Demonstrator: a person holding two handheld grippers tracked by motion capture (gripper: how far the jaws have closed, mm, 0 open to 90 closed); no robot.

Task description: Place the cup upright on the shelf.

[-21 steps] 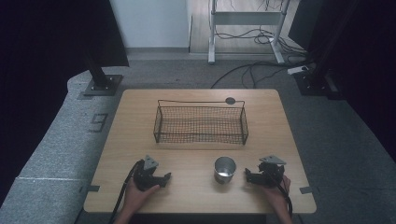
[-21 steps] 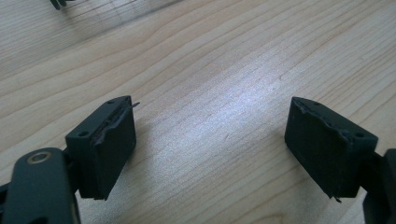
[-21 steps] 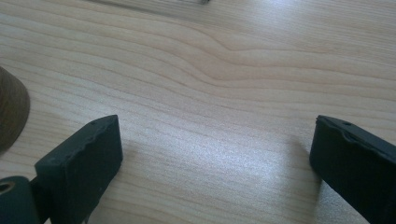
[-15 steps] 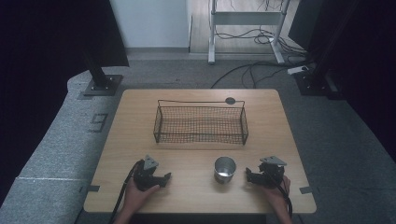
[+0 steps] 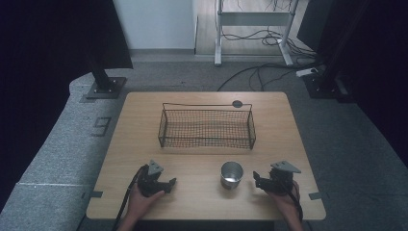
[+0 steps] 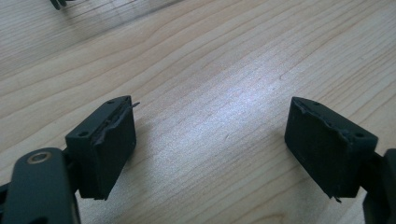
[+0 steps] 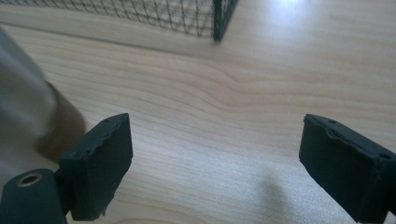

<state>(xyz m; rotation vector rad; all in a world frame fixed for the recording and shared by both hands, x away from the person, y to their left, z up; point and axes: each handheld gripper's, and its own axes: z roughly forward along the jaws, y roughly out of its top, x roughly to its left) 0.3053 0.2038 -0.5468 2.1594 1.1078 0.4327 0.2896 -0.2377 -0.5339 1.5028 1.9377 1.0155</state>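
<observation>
A small metal cup (image 5: pixel 231 174) stands upright on the wooden table (image 5: pixel 202 159), near the front edge and a little right of the middle, its open mouth facing up. It is free of both grippers and sits on bare wood between them, closer to the right one. In the right gripper view the cup (image 7: pixel 21 107) appears as a blurred grey shape at the left edge, just beyond the left jaw and not between the jaws. The right gripper (image 5: pixel 261 180) rests low over the table just beside the cup on its right, held by the person's right hand (image 5: pixel 285 204); its jaws stand wide apart with only wood grain between them (image 7: pixel 212 161). The left gripper (image 5: pixel 166 185) lies well apart from the cup on the other side, near the front left part of the table, in the person's left hand (image 5: pixel 142 202); its jaws are also spread wide over bare tabletop (image 6: pixel 210 140), holding nothing. Behind the cup, toward the middle of the table, stands a black wire mesh basket (image 5: pixel 207 126), long and rectangular, apart from the cup; one lower corner of it (image 7: pixel 219 16) shows at the top of the right gripper view. A small dark round disc (image 5: pixel 237 103) lies on the table just behind the basket's far rim.
</observation>
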